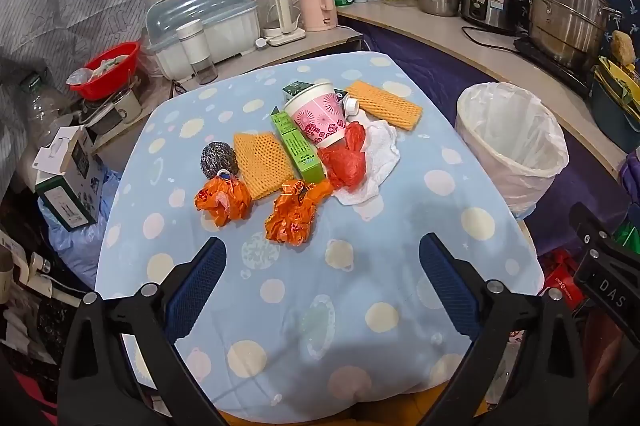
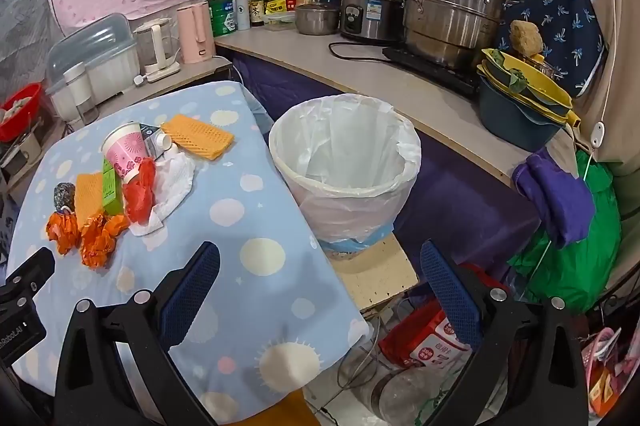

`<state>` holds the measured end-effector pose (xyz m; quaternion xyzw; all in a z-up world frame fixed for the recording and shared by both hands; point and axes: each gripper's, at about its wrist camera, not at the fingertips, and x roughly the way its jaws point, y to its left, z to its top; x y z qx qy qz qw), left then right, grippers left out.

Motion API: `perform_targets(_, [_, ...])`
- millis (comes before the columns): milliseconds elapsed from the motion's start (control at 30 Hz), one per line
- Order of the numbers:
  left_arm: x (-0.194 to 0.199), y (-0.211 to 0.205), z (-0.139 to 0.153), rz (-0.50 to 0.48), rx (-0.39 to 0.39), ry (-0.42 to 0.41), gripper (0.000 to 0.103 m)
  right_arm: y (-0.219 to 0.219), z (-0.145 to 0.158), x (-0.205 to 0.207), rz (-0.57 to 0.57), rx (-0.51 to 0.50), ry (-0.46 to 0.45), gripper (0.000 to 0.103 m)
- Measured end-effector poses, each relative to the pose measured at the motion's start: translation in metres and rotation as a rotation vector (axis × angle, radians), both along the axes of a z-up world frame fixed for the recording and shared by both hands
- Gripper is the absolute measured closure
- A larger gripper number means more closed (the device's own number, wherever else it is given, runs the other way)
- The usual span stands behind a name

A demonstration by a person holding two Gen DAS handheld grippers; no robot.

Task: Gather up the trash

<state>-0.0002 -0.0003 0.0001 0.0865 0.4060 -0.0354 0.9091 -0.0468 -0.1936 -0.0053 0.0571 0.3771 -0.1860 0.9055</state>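
Both tongs wide apart, nothing between the pads. Left tongs (image 1: 322, 278) hang over the near part of the blue spotted tabletop (image 1: 400, 226), angled down at the trash heap. Right tongs (image 2: 320, 280) straddle the tabletop's edge, bin just ahead.

Trash sits mid-tabletop, all in one clump: two crumpled orange wrappers (image 1: 294, 211) nearest, steel scourer (image 1: 218, 158) at the left, orange foam net (image 1: 262, 162), green carton (image 1: 298, 147), pink paper cup (image 1: 318, 119) tipped on its side, red plastic bag (image 1: 344, 155), white tissue (image 1: 376, 161), plus a second foam net (image 1: 384, 103) at the back. White-lined bin (image 2: 346, 165) stands off the tabletop's right side, looks empty — nothing collected yet, I'd say.

Risks: stuff's touching & overlapping, so closing on one wrapper could drag its neighbour. Cup's round, on its side; a nudge prob rolls it. Tissue & bag are limp, may slip out mid-carry. Cloth cover's soft; tongs going too deep could snag it & pull the whole pile.
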Motion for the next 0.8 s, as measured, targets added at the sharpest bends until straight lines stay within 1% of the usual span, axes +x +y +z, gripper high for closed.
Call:
perform_targets(100, [0.001,0.000,-0.001,0.004,0.001,0.002,0.014,0.001,0.001,0.002,0.000,0.002,0.001,0.007])
perform_targets(167, [0.001,-0.001,-0.001,0.001,0.010,-0.001,0.014,0.001,0.002,0.005,0.002,0.003,0.002,0.007])
perform_targets(433, [0.000,-0.002,-0.002,-0.004,0.002,0.000,0.014,-0.016,0.002,0.005,0.002,0.019,-0.003,0.007])
perform_targets(567, [0.005,-0.012,-0.002,-0.001,0.016,0.004,0.014,-0.013,0.001,0.008,0.003,0.018,0.000,0.007])
perform_targets(800, [0.006,-0.014,-0.003,0.003,0.018,0.007,0.014,-0.018,-0.002,0.008,0.018,0.015,0.002,0.007])
